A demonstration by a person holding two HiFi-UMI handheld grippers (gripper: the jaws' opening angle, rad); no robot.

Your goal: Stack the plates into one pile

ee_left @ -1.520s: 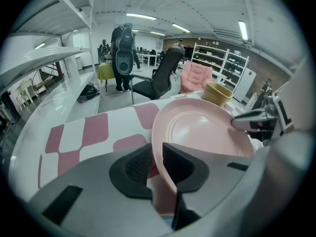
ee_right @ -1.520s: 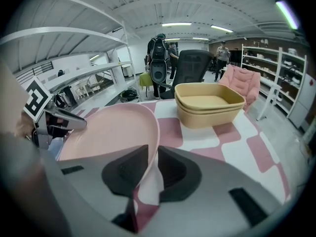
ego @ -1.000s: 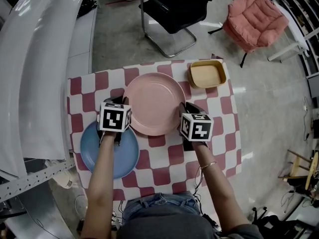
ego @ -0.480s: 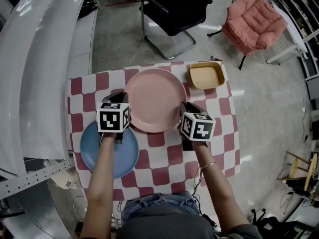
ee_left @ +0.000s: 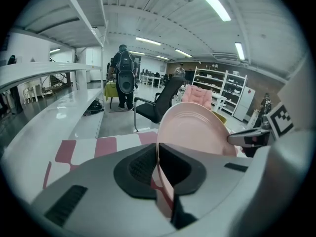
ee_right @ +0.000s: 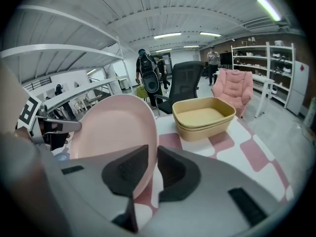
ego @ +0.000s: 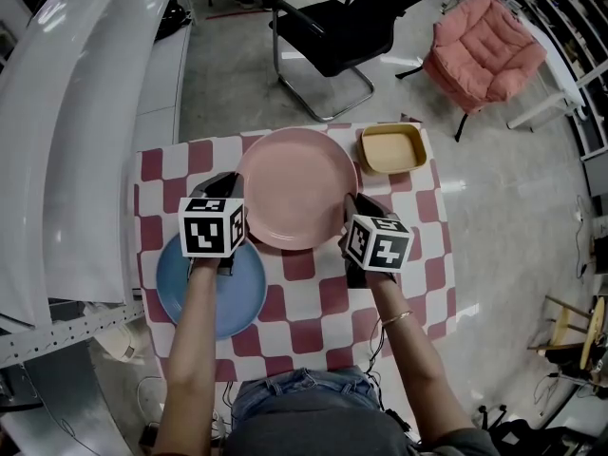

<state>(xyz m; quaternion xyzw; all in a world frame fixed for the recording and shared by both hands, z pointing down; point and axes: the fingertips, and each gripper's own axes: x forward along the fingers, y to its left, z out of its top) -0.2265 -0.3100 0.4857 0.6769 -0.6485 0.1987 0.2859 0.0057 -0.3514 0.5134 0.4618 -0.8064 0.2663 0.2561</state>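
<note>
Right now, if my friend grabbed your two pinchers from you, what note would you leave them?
Left gripper: its jaws have just been closing and now pinch the left rim of the pink plate.
Right gripper: clamped on the same plate's right rim.
Things: the pink plate is held between both grippers over the checked table. The blue plate lies at the near left. The yellow square dishes sit stacked at the far right corner.
Done: pink plate gripped on both sides.
Left: probably carry it onto the blue plate and let go.
</note>
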